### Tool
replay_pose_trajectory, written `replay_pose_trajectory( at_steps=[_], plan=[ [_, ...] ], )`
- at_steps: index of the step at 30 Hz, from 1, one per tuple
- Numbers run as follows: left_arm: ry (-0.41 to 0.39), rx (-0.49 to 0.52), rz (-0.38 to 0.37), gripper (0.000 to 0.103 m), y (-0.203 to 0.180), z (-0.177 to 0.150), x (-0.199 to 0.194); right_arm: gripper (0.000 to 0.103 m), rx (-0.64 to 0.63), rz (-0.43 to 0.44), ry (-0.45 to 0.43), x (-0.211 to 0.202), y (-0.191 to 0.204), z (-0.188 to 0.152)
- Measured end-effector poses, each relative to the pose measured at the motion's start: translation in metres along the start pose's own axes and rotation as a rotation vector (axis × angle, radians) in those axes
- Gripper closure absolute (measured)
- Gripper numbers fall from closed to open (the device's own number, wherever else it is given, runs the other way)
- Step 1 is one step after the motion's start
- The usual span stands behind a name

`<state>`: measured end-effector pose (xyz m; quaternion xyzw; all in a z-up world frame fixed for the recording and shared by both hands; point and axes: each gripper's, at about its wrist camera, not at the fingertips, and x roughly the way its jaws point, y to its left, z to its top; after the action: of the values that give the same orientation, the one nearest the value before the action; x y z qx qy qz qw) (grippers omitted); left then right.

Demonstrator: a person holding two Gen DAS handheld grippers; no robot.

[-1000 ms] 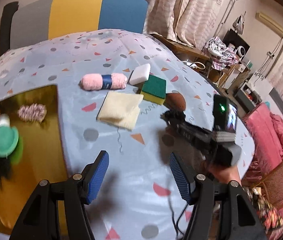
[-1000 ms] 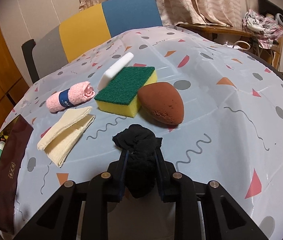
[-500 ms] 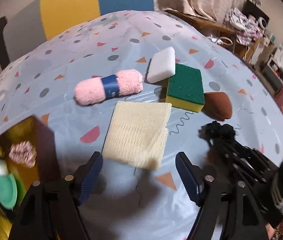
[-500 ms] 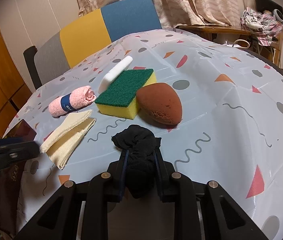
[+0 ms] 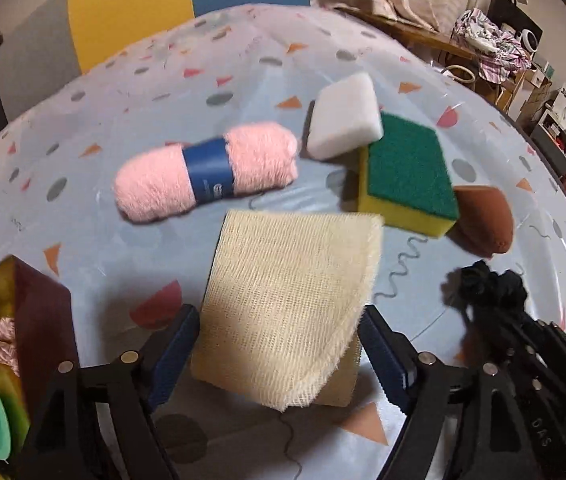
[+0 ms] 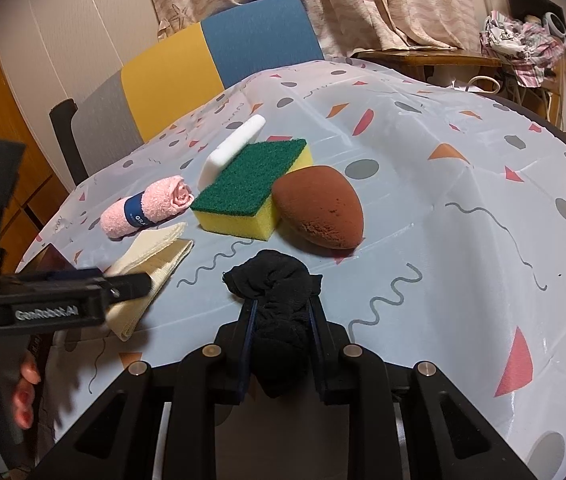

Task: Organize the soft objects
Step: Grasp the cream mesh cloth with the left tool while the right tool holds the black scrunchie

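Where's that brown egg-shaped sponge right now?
The brown egg-shaped sponge lies on the patterned tablecloth, against the right side of the green-and-yellow scouring sponge, just beyond the black cloth.

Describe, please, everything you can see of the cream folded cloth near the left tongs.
The cream folded cloth looks like a loosely woven, gauze-like fabric with fuzzy edges, folded into several layers that show at its edge in the right wrist view. It lies flat on the patterned tablecloth, in front of the pink rolled towel and apart from it. The open left tongs straddle its near end, blue pads on either side, not yet clamped.
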<state>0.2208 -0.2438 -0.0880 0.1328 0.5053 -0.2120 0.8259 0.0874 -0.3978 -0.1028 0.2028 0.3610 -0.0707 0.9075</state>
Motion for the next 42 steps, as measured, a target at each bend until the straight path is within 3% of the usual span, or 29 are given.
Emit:
replay_pose_trajectory(
  at_steps=[8,11,17,21,25,29,34,42],
  plan=[
    [0.005,0.0,-0.024,0.016,-0.002,-0.005,0.006,0.079,-0.001,-0.001,-0.001,0.0,0.0,0.0],
    [-0.004,0.003,-0.068,0.016,-0.007,-0.008,0.004,0.079,0.0,0.0,-0.002,0.0,0.0,0.0],
    [0.0,0.07,-0.026,0.008,-0.024,-0.011,0.01,0.079,-0.001,0.0,-0.002,0.0,0.0,0.0],
    [-0.02,0.077,-0.027,0.009,-0.023,-0.018,0.005,0.079,-0.001,0.0,-0.002,0.0,0.0,0.0],
    [-0.026,0.057,-0.015,0.025,-0.019,-0.02,0.0,0.079,0.001,0.001,-0.004,-0.001,-0.001,0.0],
    [-0.034,0.078,-0.032,0.067,-0.02,-0.022,-0.007,0.079,0.001,0.001,-0.004,-0.001,-0.002,0.0],
    [-0.045,0.056,-0.069,0.073,-0.017,-0.031,-0.015,0.08,0.0,-0.001,-0.004,-0.001,-0.001,0.0],
    [-0.054,-0.053,-0.162,0.073,-0.006,-0.047,-0.036,0.08,-0.003,-0.006,-0.004,-0.001,-0.001,0.0]
  ],
)
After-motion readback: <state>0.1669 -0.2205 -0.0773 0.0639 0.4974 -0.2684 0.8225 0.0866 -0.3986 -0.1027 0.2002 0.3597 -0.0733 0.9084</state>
